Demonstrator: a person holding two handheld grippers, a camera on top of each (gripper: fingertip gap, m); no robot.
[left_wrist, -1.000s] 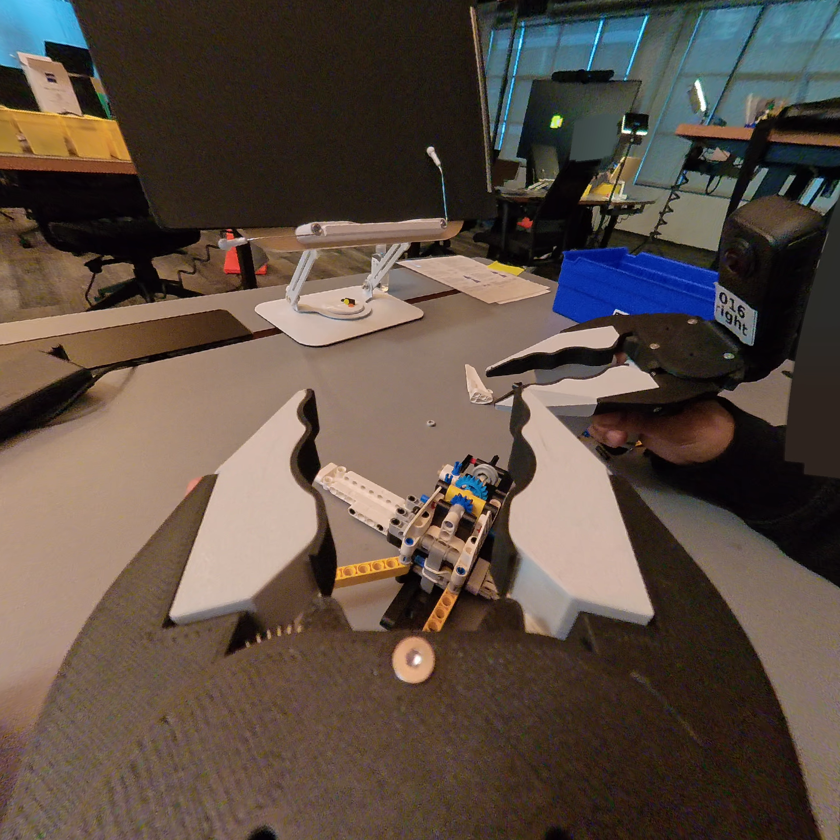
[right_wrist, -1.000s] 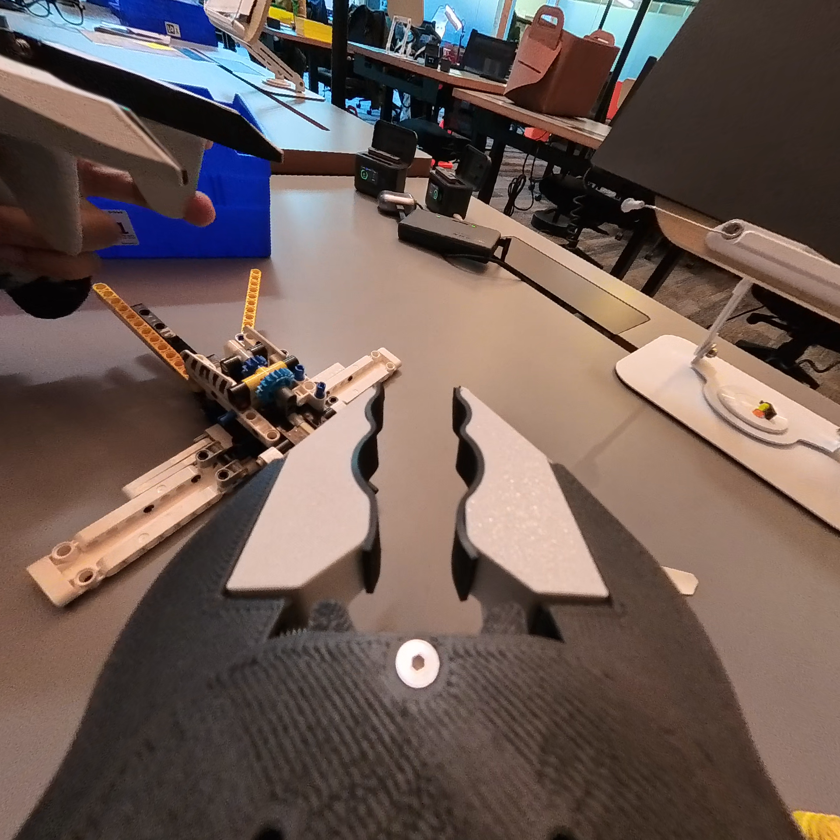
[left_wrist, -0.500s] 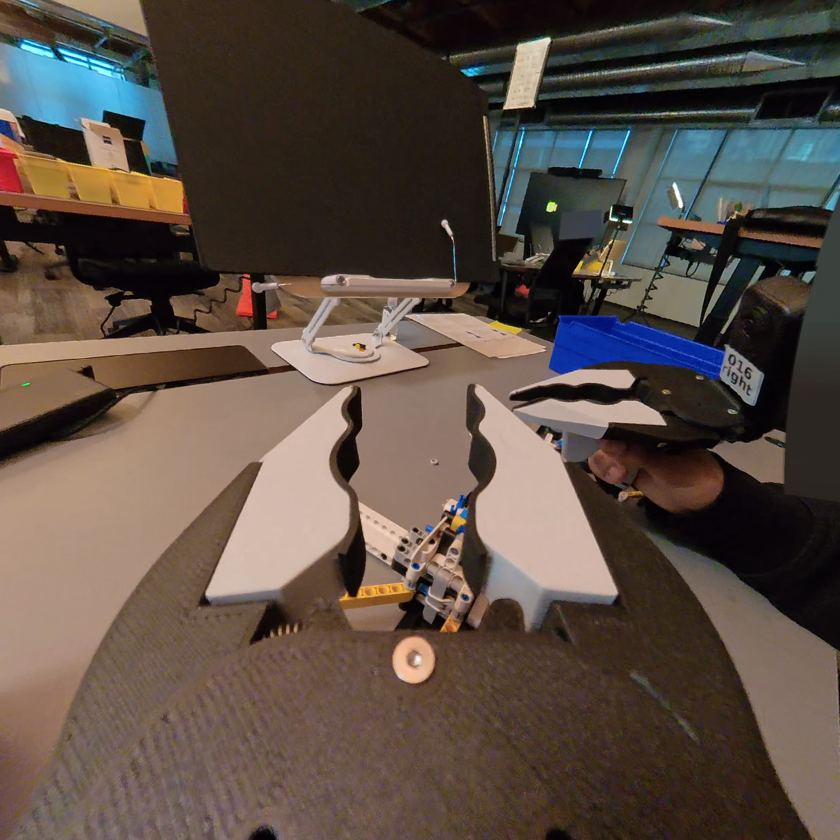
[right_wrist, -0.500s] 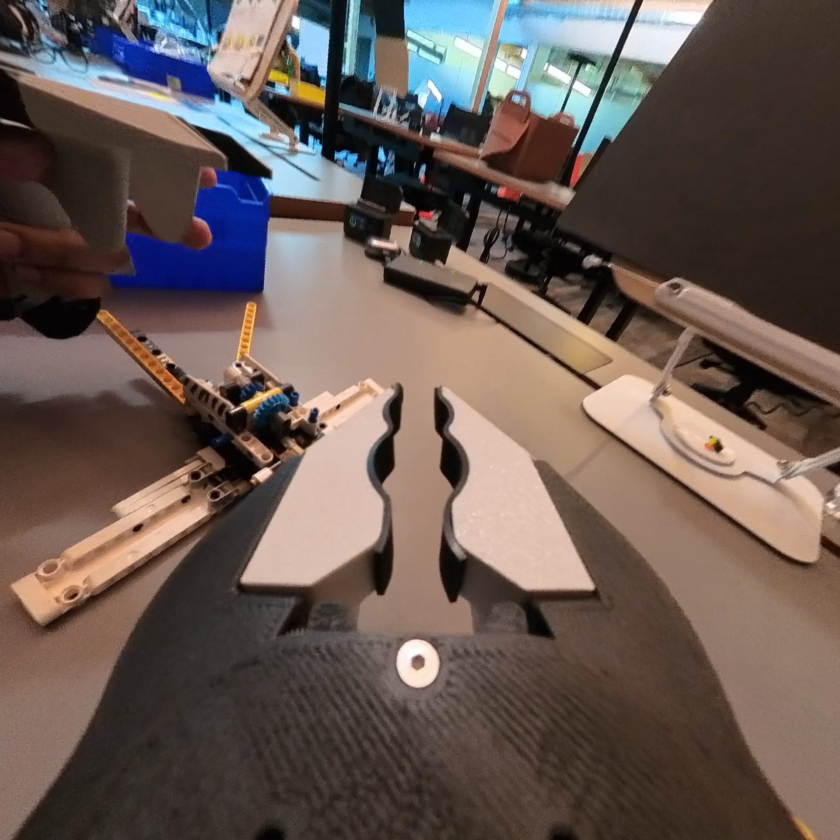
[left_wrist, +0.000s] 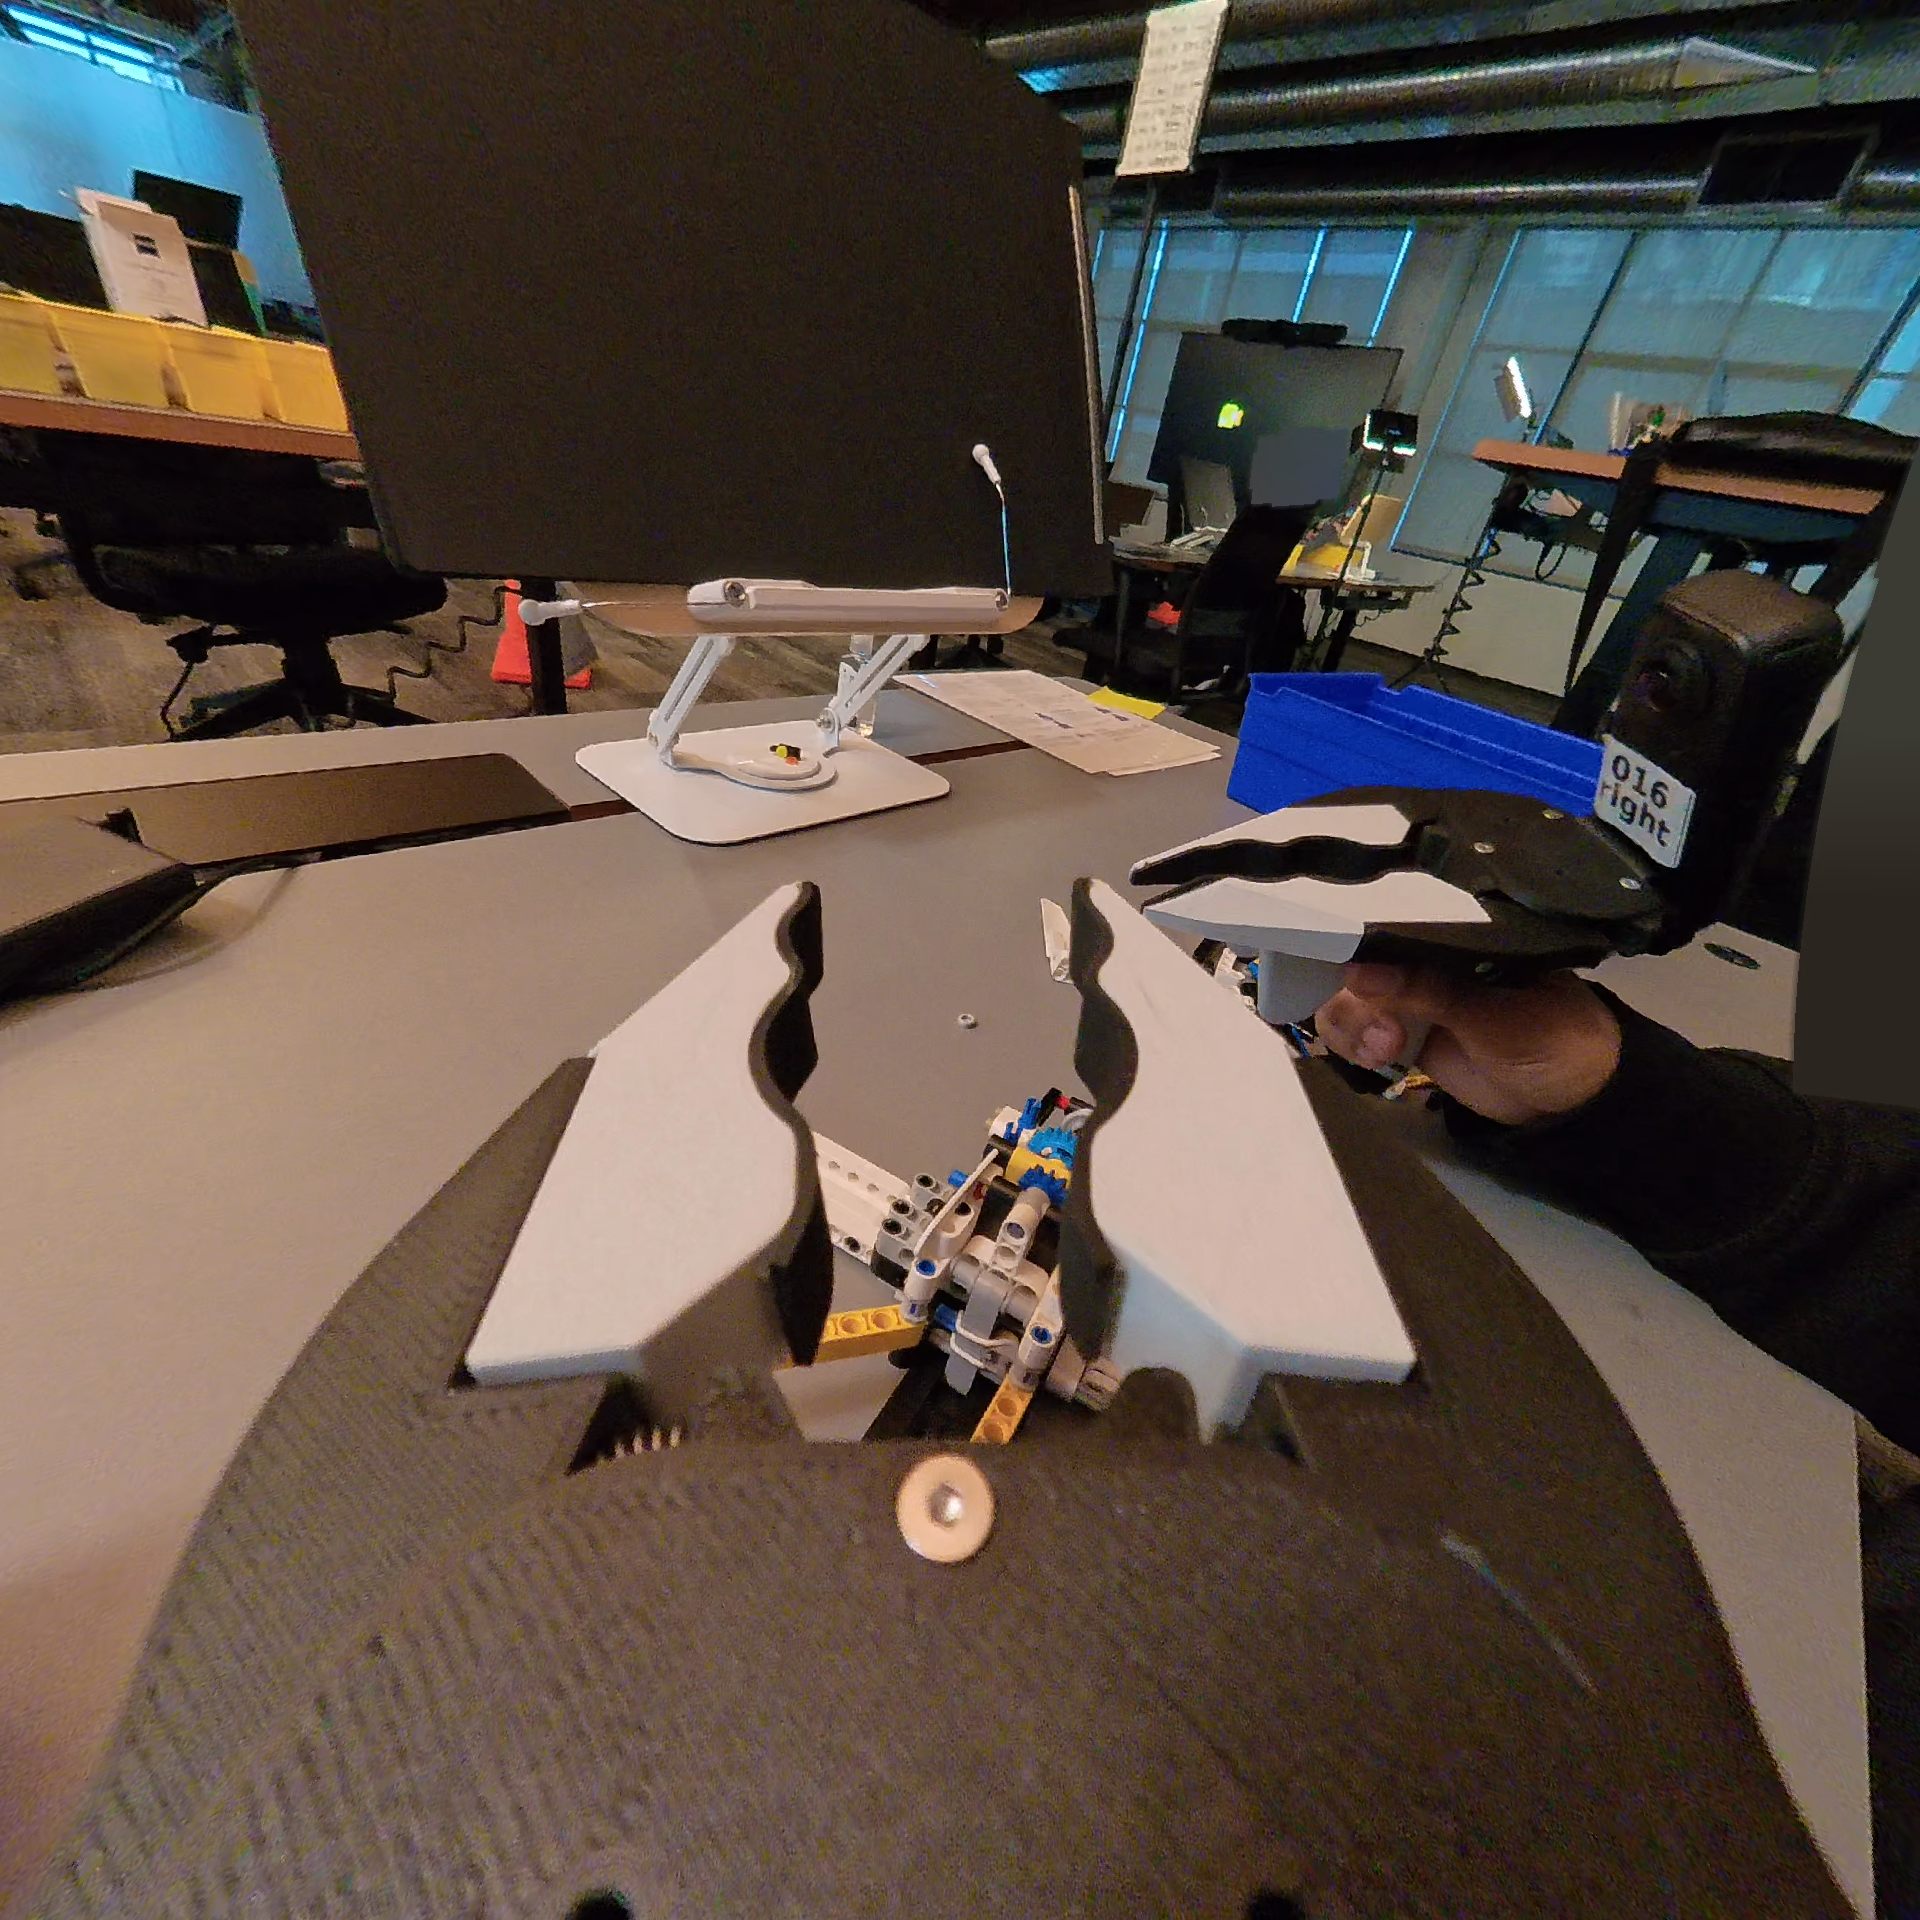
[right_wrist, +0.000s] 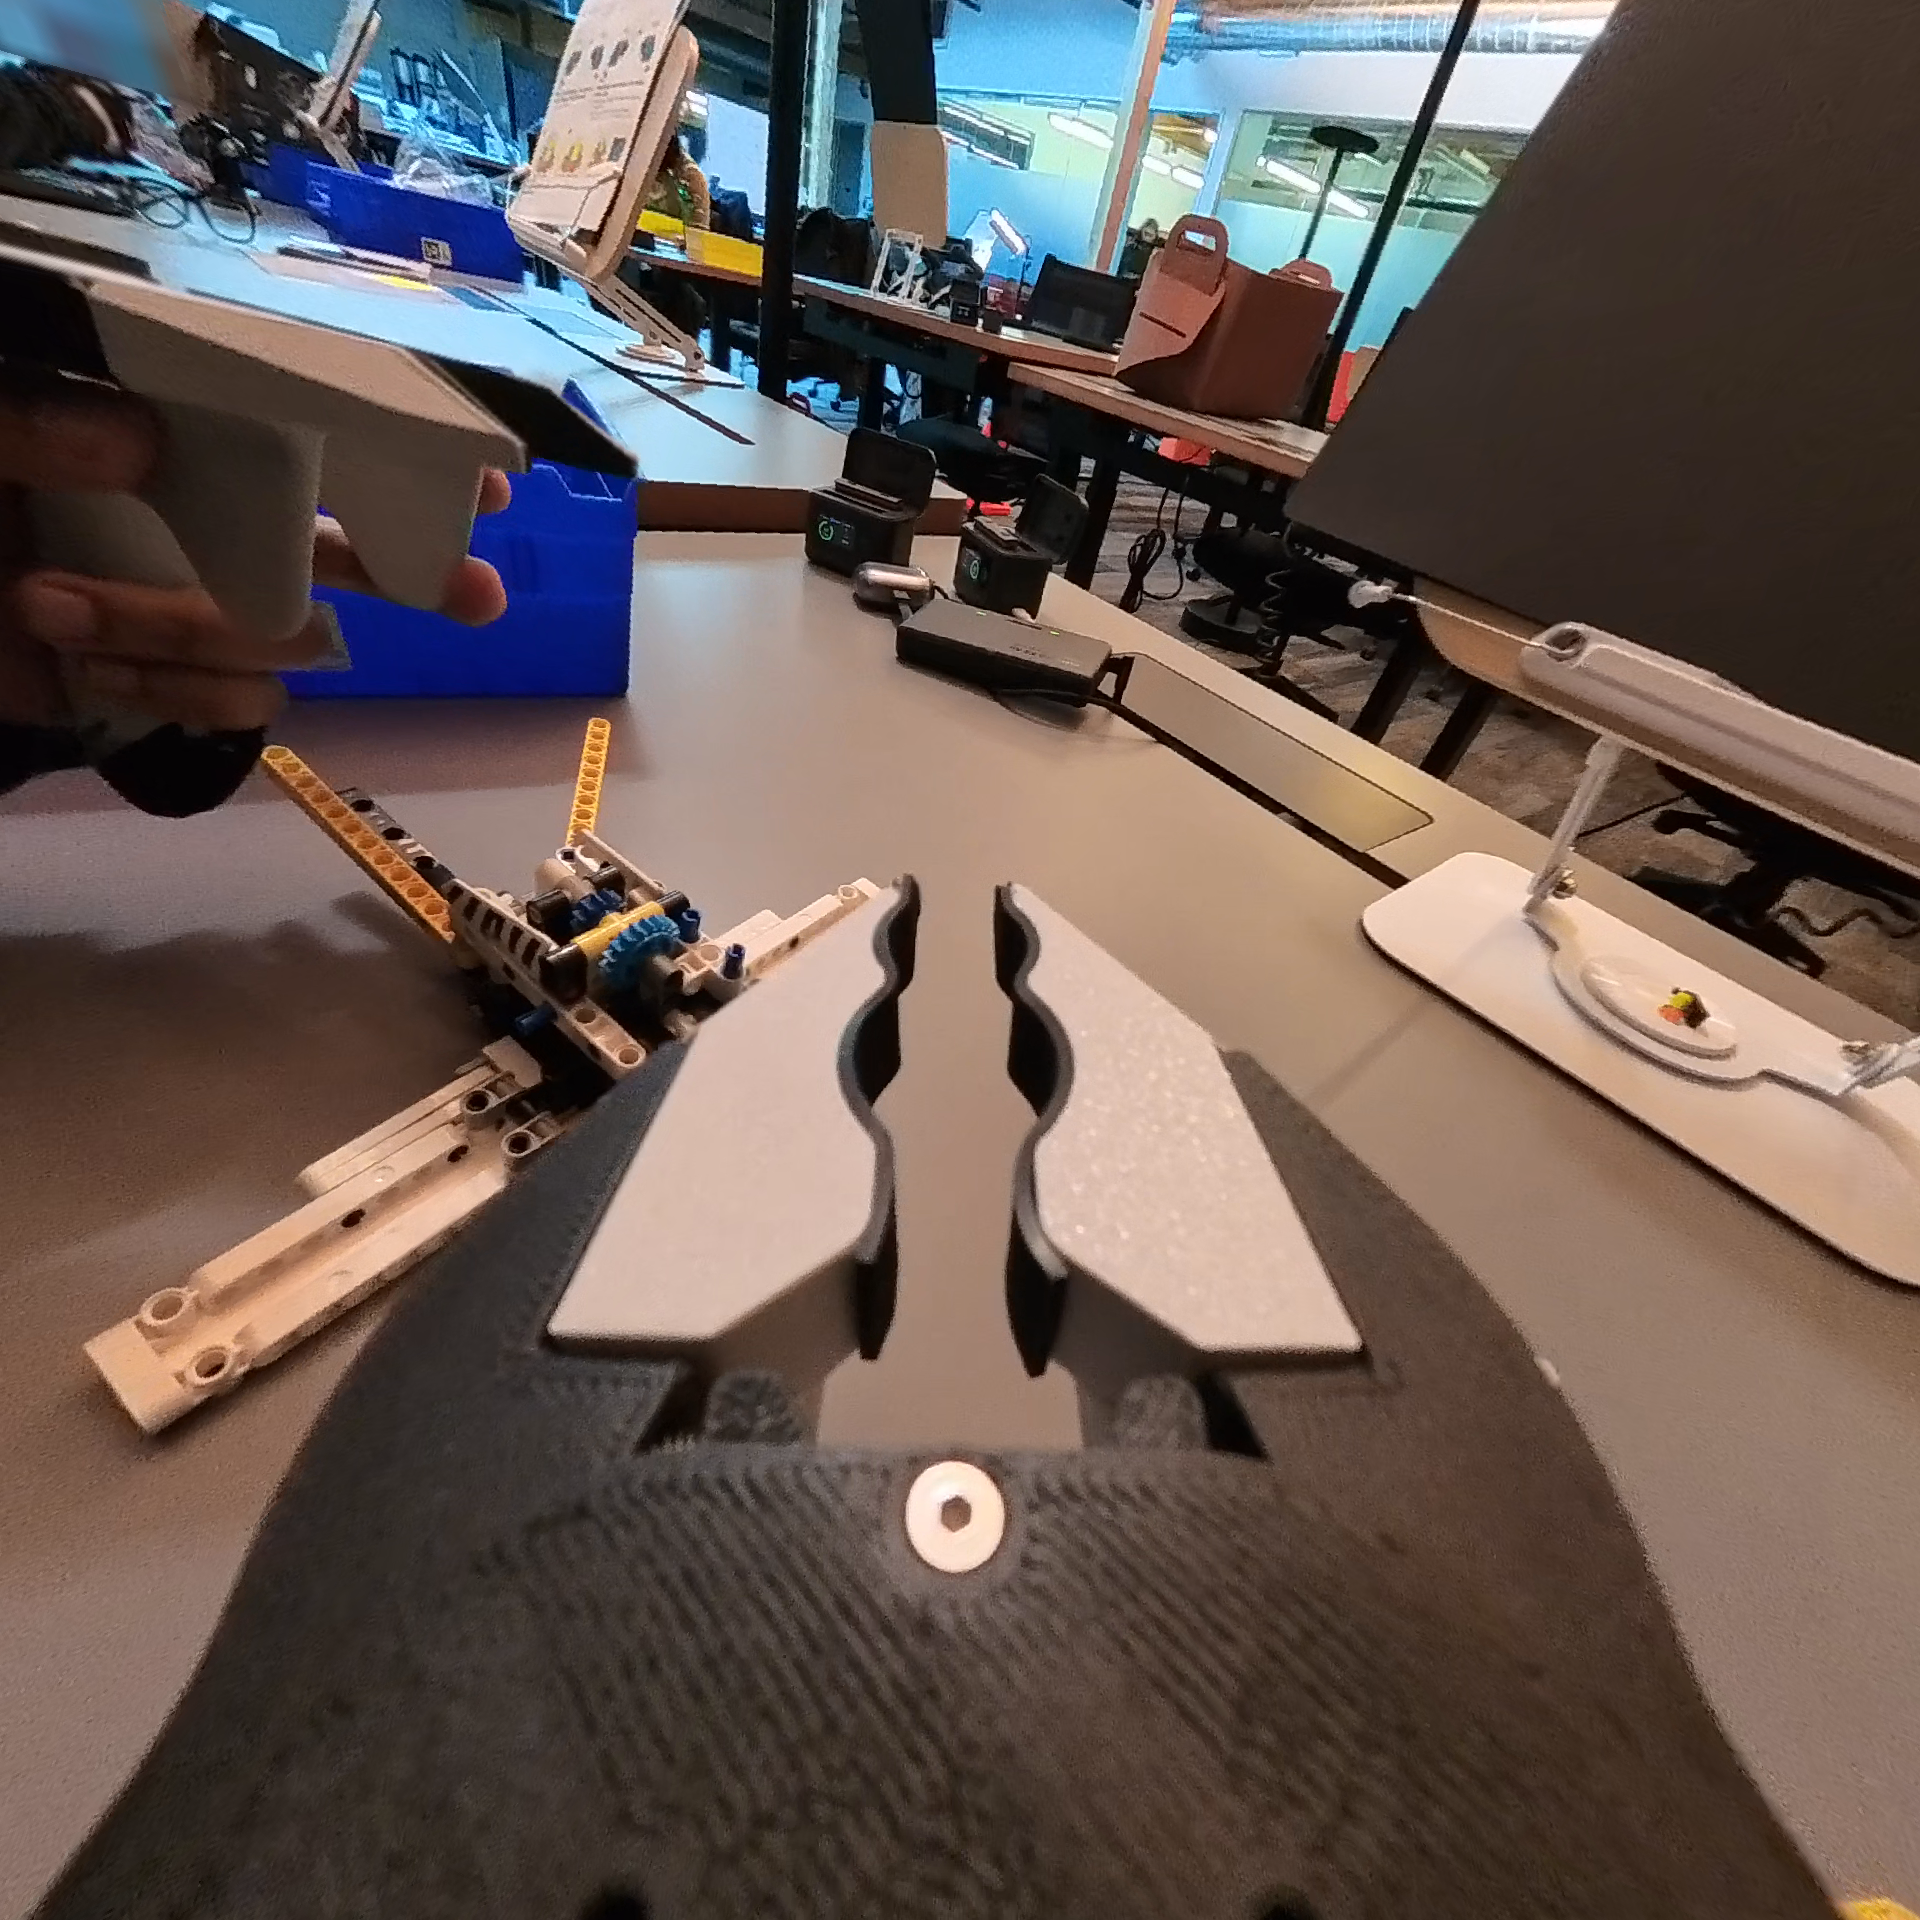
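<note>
Left gripper (left_wrist: 943, 904) is hovering over the brick model (left_wrist: 987, 1236), jaws apart, gripping nothing. Right gripper (right_wrist: 956, 894) is sitting beside it above the tabletop (right_wrist: 935, 748), jaws slightly apart, bare.

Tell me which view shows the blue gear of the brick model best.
The right wrist view: the blue gear lies unobstructed on its yellow axle. In the left wrist view the gear is partly hidden behind the left gripper's fingers.

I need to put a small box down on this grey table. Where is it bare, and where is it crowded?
Bare: the grey table between the white stand base and the brick model. Crowded: around the model, with the blue bin and left gripper there.
</note>
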